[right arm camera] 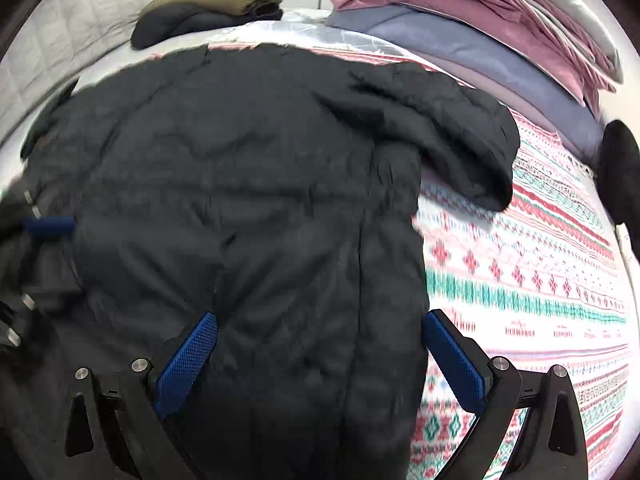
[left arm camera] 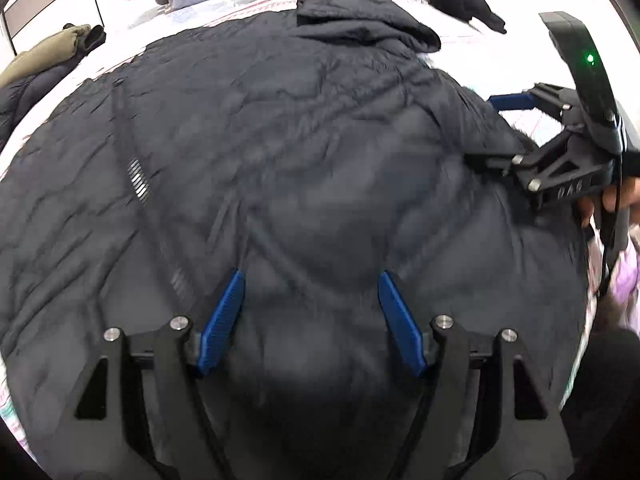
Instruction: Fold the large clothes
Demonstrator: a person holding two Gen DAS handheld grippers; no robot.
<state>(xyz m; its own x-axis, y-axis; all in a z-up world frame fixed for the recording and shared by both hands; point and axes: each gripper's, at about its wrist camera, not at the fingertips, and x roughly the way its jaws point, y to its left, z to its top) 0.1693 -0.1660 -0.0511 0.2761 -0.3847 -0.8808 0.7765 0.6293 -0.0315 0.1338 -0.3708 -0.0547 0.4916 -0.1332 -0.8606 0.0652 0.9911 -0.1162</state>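
Note:
A large black padded jacket (left arm camera: pixel 280 152) lies spread flat on a patterned bed cover; it also fills the right wrist view (right arm camera: pixel 248 208), with its hood (right arm camera: pixel 460 128) lying at the far right. My left gripper (left arm camera: pixel 312 280) is open, its blue fingers (left arm camera: pixel 224 320) just above the jacket's near part. My right gripper (right arm camera: pixel 320 328) is open over the jacket's right edge, one finger (right arm camera: pixel 452 356) over the bed cover. In the left wrist view the right gripper (left arm camera: pixel 496 128) shows at the jacket's right side, held by a hand.
The patterned red, green and white bed cover (right arm camera: pixel 520 280) lies bare to the right. Folded pink and blue bedding (right arm camera: pixel 460 28) is piled at the back. An olive and dark garment (right arm camera: pixel 208 8) sits at the back left. A black item (right arm camera: pixel 620 172) lies at the far right.

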